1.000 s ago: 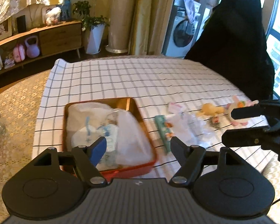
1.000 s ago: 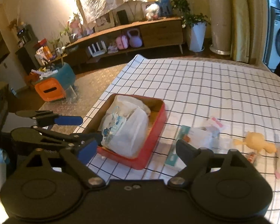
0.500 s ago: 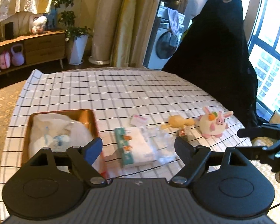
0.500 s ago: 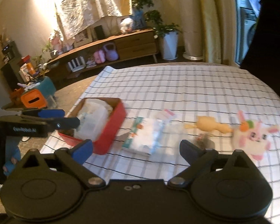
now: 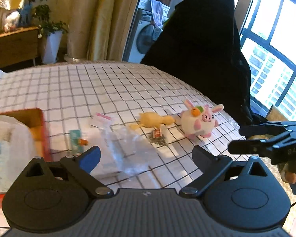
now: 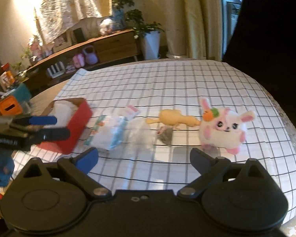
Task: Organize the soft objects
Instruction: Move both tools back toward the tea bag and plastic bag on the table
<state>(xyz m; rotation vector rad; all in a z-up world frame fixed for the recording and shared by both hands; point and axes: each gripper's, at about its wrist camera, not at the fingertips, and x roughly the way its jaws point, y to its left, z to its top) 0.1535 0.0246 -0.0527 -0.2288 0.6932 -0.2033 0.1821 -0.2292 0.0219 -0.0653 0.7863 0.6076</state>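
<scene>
Lying beyond empty jaws: bunny plush (image 6: pixel 224 127)

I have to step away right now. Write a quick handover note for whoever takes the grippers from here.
Left gripper: open, empty, jaws just widened.
Right gripper: open, empty.
Red tray at the left of the checked cloth already holds white packs.
Left loose on the cloth: tissue pack, clear bags, yellow duck toy, small sachet, bunny plush.
Likely next: move these into the tray.
</scene>
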